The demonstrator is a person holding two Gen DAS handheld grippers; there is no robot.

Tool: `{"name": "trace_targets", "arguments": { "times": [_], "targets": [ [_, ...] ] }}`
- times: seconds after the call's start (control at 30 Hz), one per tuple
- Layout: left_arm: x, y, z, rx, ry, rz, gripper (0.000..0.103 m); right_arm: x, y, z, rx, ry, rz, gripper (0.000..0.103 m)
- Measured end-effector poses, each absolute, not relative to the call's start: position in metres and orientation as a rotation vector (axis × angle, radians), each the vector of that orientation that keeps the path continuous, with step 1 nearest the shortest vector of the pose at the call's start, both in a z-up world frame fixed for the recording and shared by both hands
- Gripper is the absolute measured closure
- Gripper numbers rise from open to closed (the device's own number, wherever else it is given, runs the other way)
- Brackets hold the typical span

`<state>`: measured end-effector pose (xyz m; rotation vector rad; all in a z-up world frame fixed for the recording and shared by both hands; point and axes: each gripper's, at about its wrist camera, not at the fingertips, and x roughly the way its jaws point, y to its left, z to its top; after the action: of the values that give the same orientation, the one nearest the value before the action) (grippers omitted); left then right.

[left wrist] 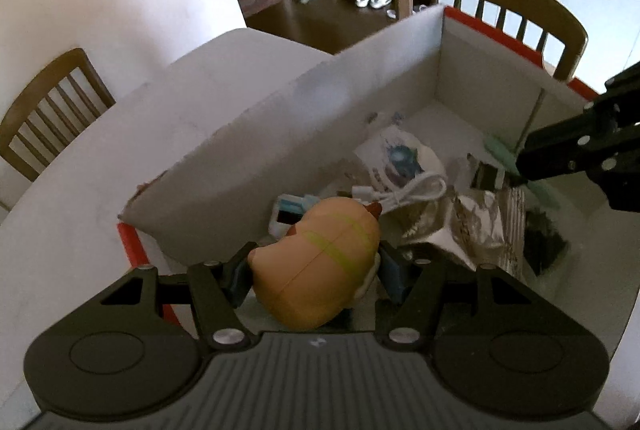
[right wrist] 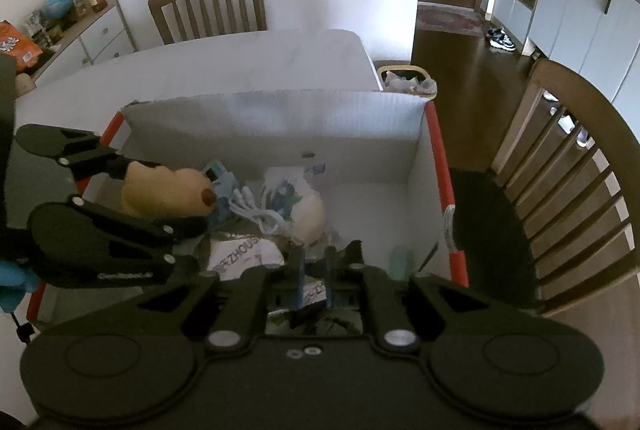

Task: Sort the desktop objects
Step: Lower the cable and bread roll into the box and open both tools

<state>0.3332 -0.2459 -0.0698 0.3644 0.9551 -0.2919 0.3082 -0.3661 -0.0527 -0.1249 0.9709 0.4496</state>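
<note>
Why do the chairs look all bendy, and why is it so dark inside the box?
Left wrist view: the fisheye lens curves the chair near the edge. Right wrist view: the box walls shade the inside, while the wall behind looks washed out; the right gripper up close looks dim and soft.

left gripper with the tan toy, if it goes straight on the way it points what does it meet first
Probably the clutter in the box: the left gripper, its jaws shut on the tan toy, points down into the white box, and the white cable lies right ahead. Depth is unclear, so the small blue and white item could come first.
</note>
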Motion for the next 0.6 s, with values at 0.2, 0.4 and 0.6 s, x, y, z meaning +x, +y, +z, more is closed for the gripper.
{"name": "trace_targets", "arguments": {
  "times": [0.2,0.4,0.6],
  "targets": [
    [0.338,-0.249,-0.072,0.403,1.001,-0.317,0.04,0.308,-0.366,-0.054,-0.126,0.981,0.457,0.089],
    [0.335,-0.248,-0.07,0.415,1.008,-0.329,0.035,0.305,-0.364,-0.053,-0.136,0.984,0.465,0.084],
    [0.329,-0.241,-0.062,0.378,0.995,-0.32,0.022,0.301,-0.365,-0.05,-0.129,0.982,0.466,0.084]
  ]
}}
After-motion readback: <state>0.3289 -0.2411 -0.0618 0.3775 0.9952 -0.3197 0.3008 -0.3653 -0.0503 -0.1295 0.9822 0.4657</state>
